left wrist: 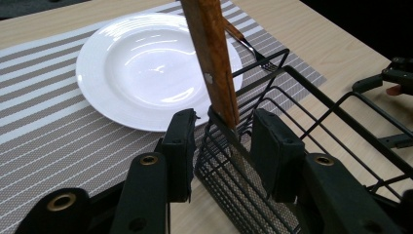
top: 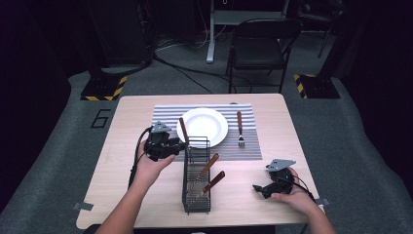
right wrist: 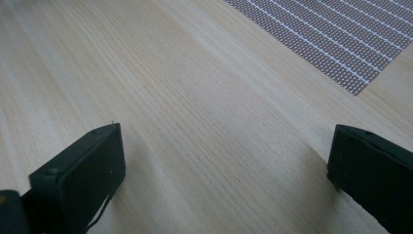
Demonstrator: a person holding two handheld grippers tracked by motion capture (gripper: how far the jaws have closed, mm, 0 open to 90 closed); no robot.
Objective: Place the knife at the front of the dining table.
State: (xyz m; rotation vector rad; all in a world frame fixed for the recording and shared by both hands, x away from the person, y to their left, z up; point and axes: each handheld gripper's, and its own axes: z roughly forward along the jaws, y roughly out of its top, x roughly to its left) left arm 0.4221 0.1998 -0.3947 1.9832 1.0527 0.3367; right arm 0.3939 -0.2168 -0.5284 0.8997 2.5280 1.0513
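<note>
The left gripper (left wrist: 221, 122) stands part open around the knife (left wrist: 212, 53), which leans in the rack (left wrist: 243, 195) by the plate (left wrist: 136, 68); its pads aren't pressing yet. Close squarely on the wooden handle, then lift straight so the blade clears the wires. The right gripper (right wrist: 224, 146) rests wide open on the table (right wrist: 195, 73).

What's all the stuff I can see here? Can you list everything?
Table: one, light wood, centre.
Placemat: one, grey striped, far half of table.
Plate: one, white, on placemat.
Fork: one, wooden handle, on placemat right of plate.
Wire caddy: one, black, near middle of table.
Wooden-handled utensils: three, brown, standing in caddy.
Folding chair: one, black, beyond table.
Left gripper: black, jaws either side of one handle, not pressing.
Right gripper: black, open, above bare table.
</note>
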